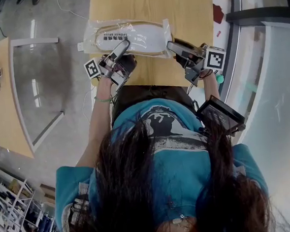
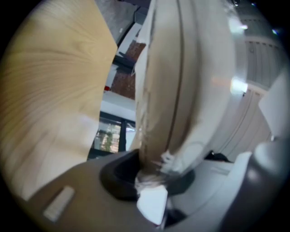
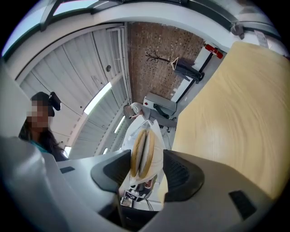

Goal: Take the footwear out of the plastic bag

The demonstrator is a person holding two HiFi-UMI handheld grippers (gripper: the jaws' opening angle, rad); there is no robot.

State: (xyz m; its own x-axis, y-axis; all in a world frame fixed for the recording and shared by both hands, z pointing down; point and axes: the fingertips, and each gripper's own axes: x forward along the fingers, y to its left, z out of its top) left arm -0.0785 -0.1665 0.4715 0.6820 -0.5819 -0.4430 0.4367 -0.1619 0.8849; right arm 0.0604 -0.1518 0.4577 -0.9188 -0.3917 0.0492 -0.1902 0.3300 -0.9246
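- The plastic bag [image 1: 92, 34] lies across the wooden worktop [image 1: 149, 3] with its long axis running from the person's left to right. The footwear [image 1: 137, 39], a flat pale pair, is still wholly inside it.
- The left gripper [image 1: 120, 48] meets the bag's near long edge left of the middle. In the left gripper view its jaws are clamped on a bunch of plastic, and the pair stands up out of the pinch.
- The right gripper [image 1: 171, 46] sits at the bag's right-hand end and points along the long axis. In the right gripper view its jaws stand apart. The end of the bag, with both soles edge-on, lies between the pads without being pressed.
- The coming move likely turns on this line-up. The footwear lies straight ahead of the right jaws, lengthwise, so the right hand is better placed to close on that end and draw along the axis while the left hand anchors the plastic.
- I cannot tell which end of the bag is open.
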